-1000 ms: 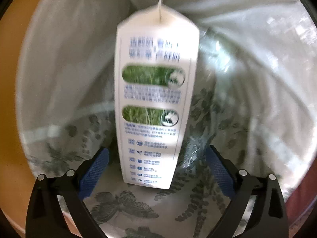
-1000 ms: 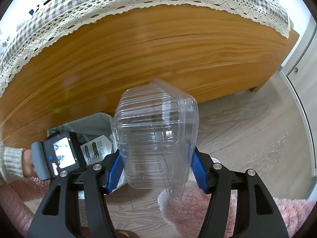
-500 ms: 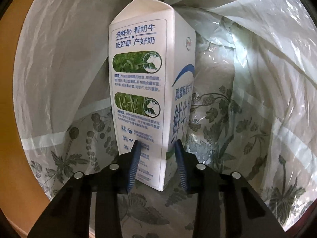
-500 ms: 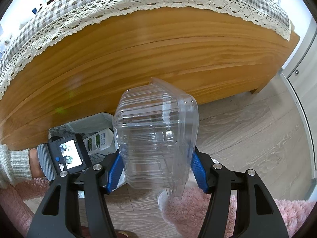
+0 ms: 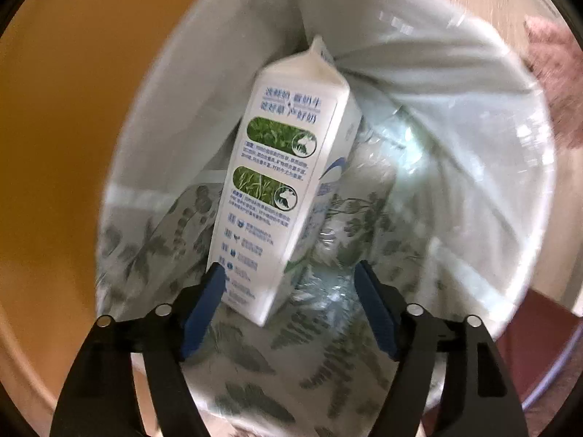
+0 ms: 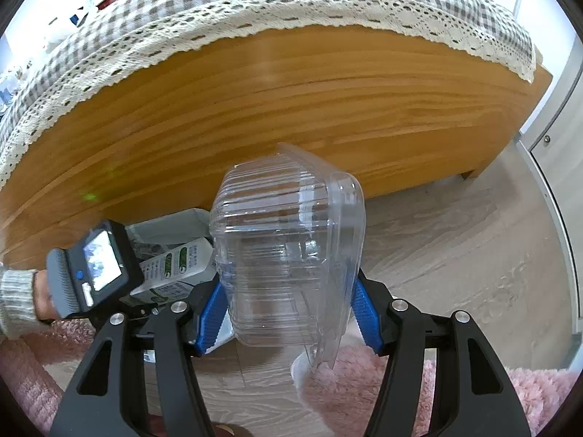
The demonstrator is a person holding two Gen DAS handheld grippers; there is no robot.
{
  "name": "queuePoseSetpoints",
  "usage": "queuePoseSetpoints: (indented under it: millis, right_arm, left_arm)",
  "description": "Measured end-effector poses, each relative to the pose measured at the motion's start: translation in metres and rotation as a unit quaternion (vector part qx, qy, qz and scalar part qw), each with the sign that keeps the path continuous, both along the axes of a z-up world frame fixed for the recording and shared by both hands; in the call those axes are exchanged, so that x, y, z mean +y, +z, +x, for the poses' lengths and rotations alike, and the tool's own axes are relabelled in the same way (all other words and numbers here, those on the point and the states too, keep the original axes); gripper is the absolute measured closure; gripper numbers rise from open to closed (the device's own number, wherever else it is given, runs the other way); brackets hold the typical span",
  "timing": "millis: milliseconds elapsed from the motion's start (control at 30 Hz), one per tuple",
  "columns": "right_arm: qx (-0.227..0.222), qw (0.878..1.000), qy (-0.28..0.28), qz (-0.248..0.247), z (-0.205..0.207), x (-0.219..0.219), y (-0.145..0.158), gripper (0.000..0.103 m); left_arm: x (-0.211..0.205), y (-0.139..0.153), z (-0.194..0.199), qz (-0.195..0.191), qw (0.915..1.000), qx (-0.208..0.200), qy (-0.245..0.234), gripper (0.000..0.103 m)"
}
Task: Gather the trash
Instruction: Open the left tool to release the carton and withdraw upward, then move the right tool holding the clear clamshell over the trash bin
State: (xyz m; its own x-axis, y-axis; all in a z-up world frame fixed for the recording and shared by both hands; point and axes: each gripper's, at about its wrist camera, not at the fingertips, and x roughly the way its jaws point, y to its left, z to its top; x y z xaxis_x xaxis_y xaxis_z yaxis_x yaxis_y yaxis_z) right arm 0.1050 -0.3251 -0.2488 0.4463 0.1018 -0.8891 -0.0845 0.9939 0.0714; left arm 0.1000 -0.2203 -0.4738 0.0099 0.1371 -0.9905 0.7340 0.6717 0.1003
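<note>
A white milk carton (image 5: 280,189) with blue print and green grass pictures stands tilted inside the trash bin, on the leaf-patterned bin liner (image 5: 419,182). My left gripper (image 5: 289,304) is open around the carton's base; its left pad (image 5: 204,306) is close to the carton and the right pad is apart. The carton also shows in the right wrist view (image 6: 178,269), beside the left gripper's body (image 6: 94,266). My right gripper (image 6: 288,313) is shut on a clear plastic clamshell container (image 6: 288,255) and holds it above the floor.
A wooden table side (image 6: 291,102) with a checked, lace-edged tablecloth (image 6: 255,3) stands behind the bin. Pink fluffy rugs (image 6: 364,393) lie on the wood-look floor (image 6: 455,255). A white cabinet (image 6: 561,167) is at the right.
My left gripper, shut on the carton half a second ago, has opened and pulled back; the carton now leans in the bin. The right gripper still holds the clamshell in place.
</note>
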Motion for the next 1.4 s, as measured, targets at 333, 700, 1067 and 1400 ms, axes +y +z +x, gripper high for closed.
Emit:
queuePoseSetpoints:
  millis: [333, 700, 1067, 1400]
  right_arm:
    - [-0.022, 0.999, 0.028, 0.014, -0.009, 0.009, 0.011, 0.043]
    - [-0.025, 0.997, 0.067, 0.005, -0.016, 0.032, 0.012, 0.043]
    - [-0.024, 0.993, 0.112, -0.017, -0.016, 0.073, 0.007, 0.043]
    - [-0.02, 0.985, 0.168, -0.038, -0.02, 0.115, 0.0, 0.043]
  left_arm:
    - [0.029, 0.104, -0.013, -0.116, 0.9816, -0.055, 0.142, 0.007]
    - [0.063, 0.177, -0.038, -0.169, 0.9536, -0.12, 0.219, 0.007]
    - [0.095, 0.217, -0.056, -0.218, 0.9295, -0.143, 0.261, 0.009]
    - [0.133, 0.229, -0.072, -0.256, 0.8965, -0.173, 0.317, 0.009]
